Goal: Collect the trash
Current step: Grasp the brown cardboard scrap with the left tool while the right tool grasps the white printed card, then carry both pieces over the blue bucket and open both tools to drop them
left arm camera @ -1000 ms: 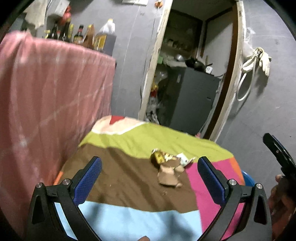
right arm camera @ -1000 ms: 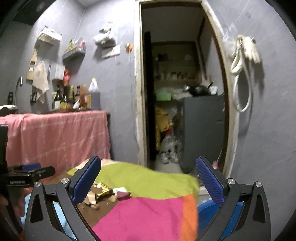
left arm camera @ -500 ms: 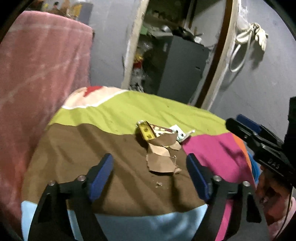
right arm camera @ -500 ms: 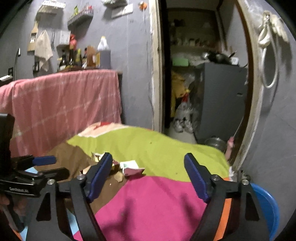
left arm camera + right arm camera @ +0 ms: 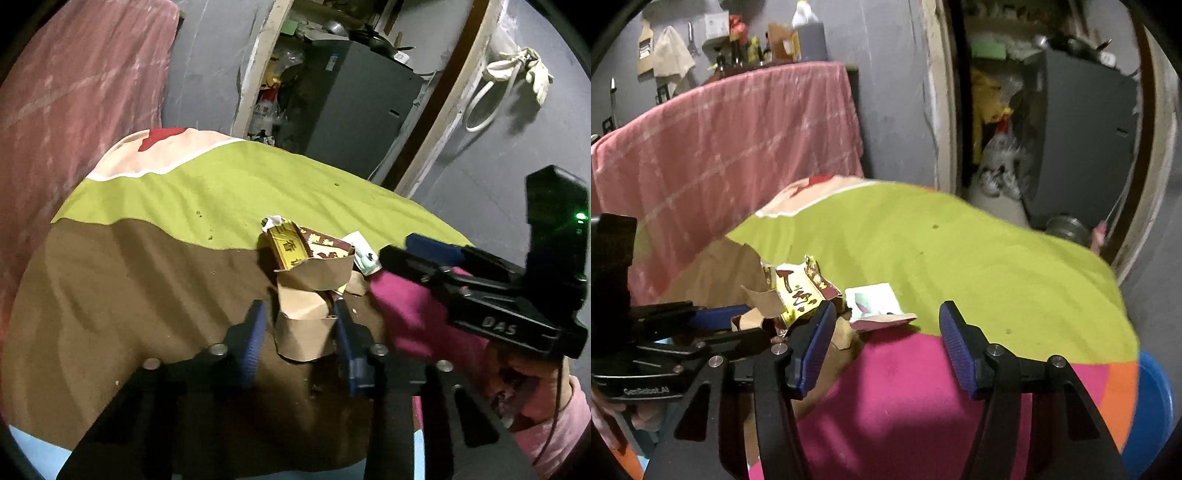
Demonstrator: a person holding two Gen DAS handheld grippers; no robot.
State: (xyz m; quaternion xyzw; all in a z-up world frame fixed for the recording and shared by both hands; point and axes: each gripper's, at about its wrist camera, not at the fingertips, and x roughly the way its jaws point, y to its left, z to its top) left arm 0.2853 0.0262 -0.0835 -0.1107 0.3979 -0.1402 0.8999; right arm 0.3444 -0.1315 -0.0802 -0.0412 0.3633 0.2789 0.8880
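Observation:
A small heap of trash lies on a table under a striped cloth (image 5: pixel 155 266). A torn brown cardboard piece (image 5: pixel 303 321) sits between the blue pads of my left gripper (image 5: pixel 299 321), whose jaws have narrowed onto its sides. Behind it lie a yellow and maroon wrapper (image 5: pixel 295 247) and a white packet (image 5: pixel 364 256). My right gripper (image 5: pixel 886 325) is open just in front of the white packet (image 5: pixel 875 302), with the wrapper (image 5: pixel 798 291) to its left. The left gripper shows at the left of the right wrist view (image 5: pixel 713 317).
A blue bin (image 5: pixel 1156 402) stands below the table's right edge. A pink-draped counter (image 5: pixel 731 140) with bottles stands at the left. A doorway with a grey cabinet (image 5: pixel 354 96) is behind the table. A white cord hangs on the wall (image 5: pixel 509 81).
Both grippers have moved forward and down to the trash. The left gripper's jaws have closed in around the cardboard piece. The right gripper has come close to the white packet.

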